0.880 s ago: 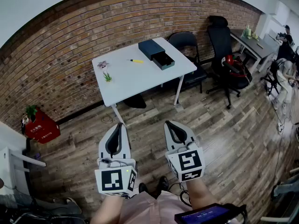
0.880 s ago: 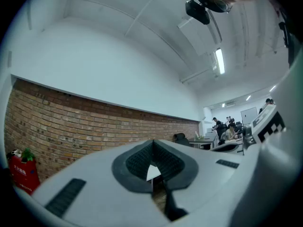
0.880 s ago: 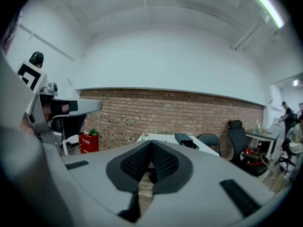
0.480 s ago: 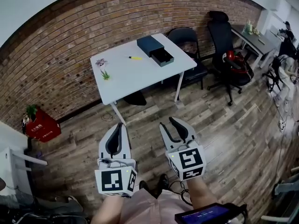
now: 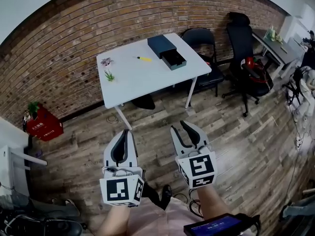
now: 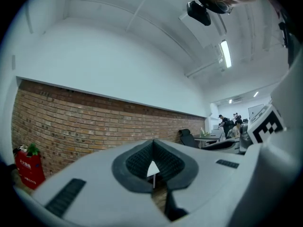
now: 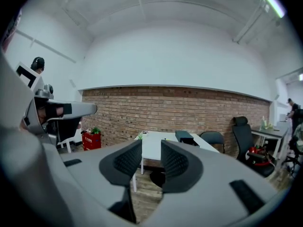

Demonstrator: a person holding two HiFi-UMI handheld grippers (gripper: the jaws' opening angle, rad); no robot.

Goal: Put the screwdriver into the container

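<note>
Approach step, nothing grasped yet; person stands well apart from white surface (image 5: 147, 80). Claw states: left claw (image 5: 124, 132) pressed together, empty; right claw (image 5: 179, 127) parted, nothing between. Yellow screwdriver (image 5: 144, 58) lies on surface near dark container (image 5: 166, 52), whose drawer is pulled out. Next move likely calls for walking closer, then bringing right claw over screwdriver.
</note>
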